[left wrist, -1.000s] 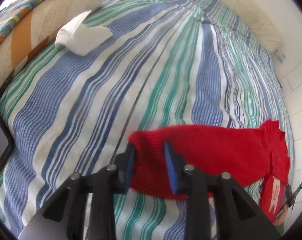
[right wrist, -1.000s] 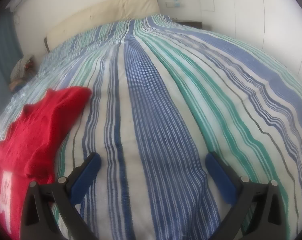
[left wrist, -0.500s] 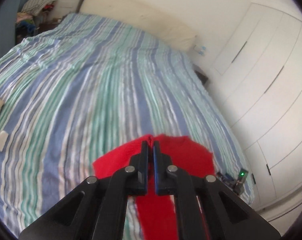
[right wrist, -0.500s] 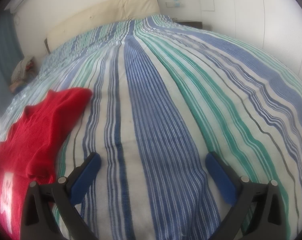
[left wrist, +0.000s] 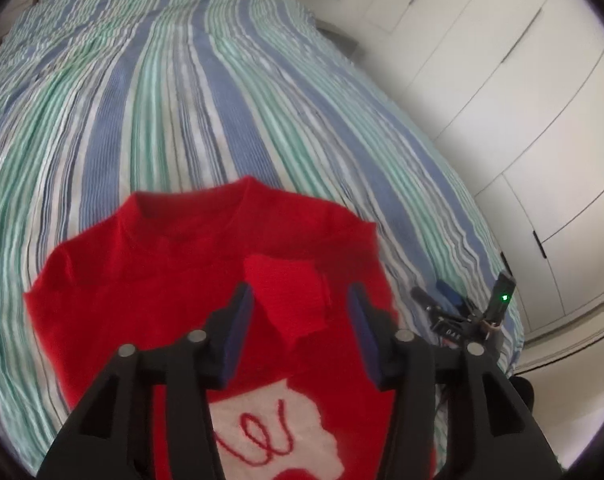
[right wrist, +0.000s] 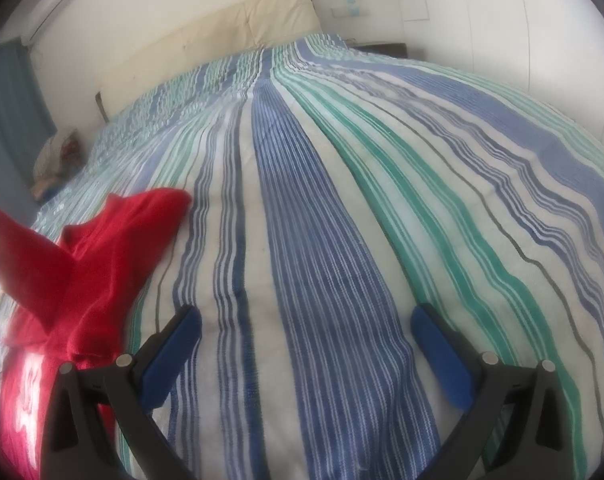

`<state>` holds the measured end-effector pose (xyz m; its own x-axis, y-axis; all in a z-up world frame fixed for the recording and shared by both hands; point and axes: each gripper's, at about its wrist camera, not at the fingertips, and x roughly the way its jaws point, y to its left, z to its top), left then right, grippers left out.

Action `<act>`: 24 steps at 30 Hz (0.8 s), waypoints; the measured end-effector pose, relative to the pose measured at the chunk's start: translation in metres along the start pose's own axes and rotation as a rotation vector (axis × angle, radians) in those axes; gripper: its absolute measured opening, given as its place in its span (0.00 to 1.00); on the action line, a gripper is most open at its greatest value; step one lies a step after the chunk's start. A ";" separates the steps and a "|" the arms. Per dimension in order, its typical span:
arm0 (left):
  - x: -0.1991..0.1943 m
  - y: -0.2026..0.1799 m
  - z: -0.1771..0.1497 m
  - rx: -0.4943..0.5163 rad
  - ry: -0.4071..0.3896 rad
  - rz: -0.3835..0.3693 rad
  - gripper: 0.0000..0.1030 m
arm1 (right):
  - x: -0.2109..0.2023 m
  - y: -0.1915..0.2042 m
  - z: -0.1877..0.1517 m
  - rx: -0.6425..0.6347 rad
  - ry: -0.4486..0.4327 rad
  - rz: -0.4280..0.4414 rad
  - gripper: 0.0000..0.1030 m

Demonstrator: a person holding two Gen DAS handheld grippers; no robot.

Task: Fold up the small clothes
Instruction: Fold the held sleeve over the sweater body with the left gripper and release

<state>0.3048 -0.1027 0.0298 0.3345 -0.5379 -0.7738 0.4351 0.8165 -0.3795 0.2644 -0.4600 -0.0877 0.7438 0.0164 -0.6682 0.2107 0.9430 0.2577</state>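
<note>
Bed (right wrist: 341, 240): the right view alone shows its headboard (right wrist: 222, 36); the left view alone shows wardrobes (left wrist: 501, 100). Red sweater (left wrist: 174, 280) lies on the bed, under the left gripper (left wrist: 300, 320), whose jaws have just been opening, a sleeve end loose between them. Right gripper (right wrist: 305, 344) stands wide, empty, beside the sweater.

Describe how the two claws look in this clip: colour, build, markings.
Both match: the left claw and right claw have matte black angular plastic arms with round silver pivot pins and flat blue pads lining the fingers. Seen from the left wrist, the right unit carries a small green light. No sleeves or cables show.
</note>
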 end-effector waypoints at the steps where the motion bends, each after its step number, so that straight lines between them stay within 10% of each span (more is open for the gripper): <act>1: 0.001 0.008 -0.008 -0.009 0.002 0.020 0.58 | -0.001 -0.001 0.000 0.005 -0.002 0.006 1.00; 4: 0.005 0.031 -0.031 0.000 -0.026 0.202 0.82 | -0.001 -0.002 0.000 0.011 -0.005 0.015 1.00; 8: 0.029 0.090 -0.065 -0.036 0.066 0.514 0.77 | 0.000 -0.002 0.000 0.010 -0.003 0.011 1.00; 24: -0.073 0.119 -0.137 -0.105 -0.153 0.466 0.86 | -0.001 -0.004 -0.001 0.017 -0.007 0.021 1.00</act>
<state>0.2180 0.0629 -0.0283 0.5952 -0.1288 -0.7932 0.1265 0.9898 -0.0658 0.2626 -0.4637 -0.0886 0.7524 0.0342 -0.6578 0.2052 0.9368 0.2834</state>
